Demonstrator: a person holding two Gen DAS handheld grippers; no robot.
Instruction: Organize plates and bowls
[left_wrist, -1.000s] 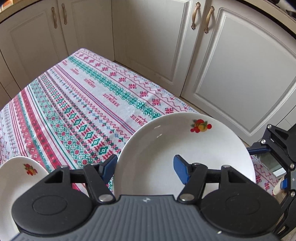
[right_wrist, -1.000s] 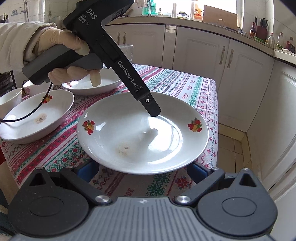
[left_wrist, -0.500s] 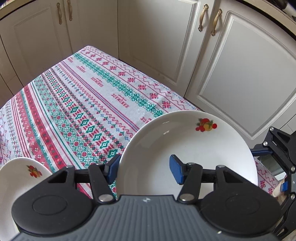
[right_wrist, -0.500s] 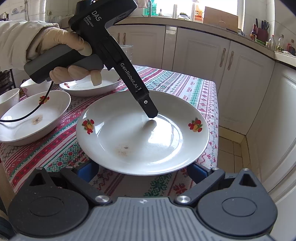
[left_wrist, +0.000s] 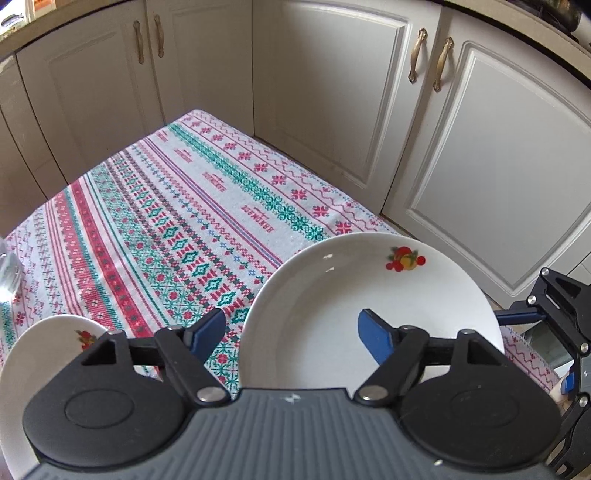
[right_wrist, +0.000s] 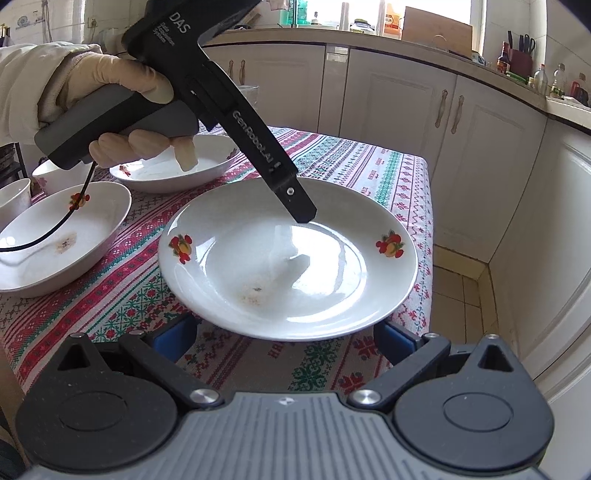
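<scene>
with the plate (right_wrist: 288, 258) resting on the tablecloth (left_wrist: 177, 221) at the table's corner, the left gripper (left_wrist: 291, 330) has just been opening: jaws straddle the rim, no grip. right gripper (right_wrist: 284, 338) spread wide, empty. next: likely close on the rim, lift toward the bowls (right_wrist: 62, 236).

Cream panelled cabinet doors (right_wrist: 406, 96) with brass handles (left_wrist: 441, 64) run along two walls ahead of the tongs, meeting in a corner. Daylight enters through a window (right_wrist: 369, 11) above the worktop (right_wrist: 480, 62), crowded with bottles. Pale floor tiles (right_wrist: 461, 295) show lower right.
</scene>
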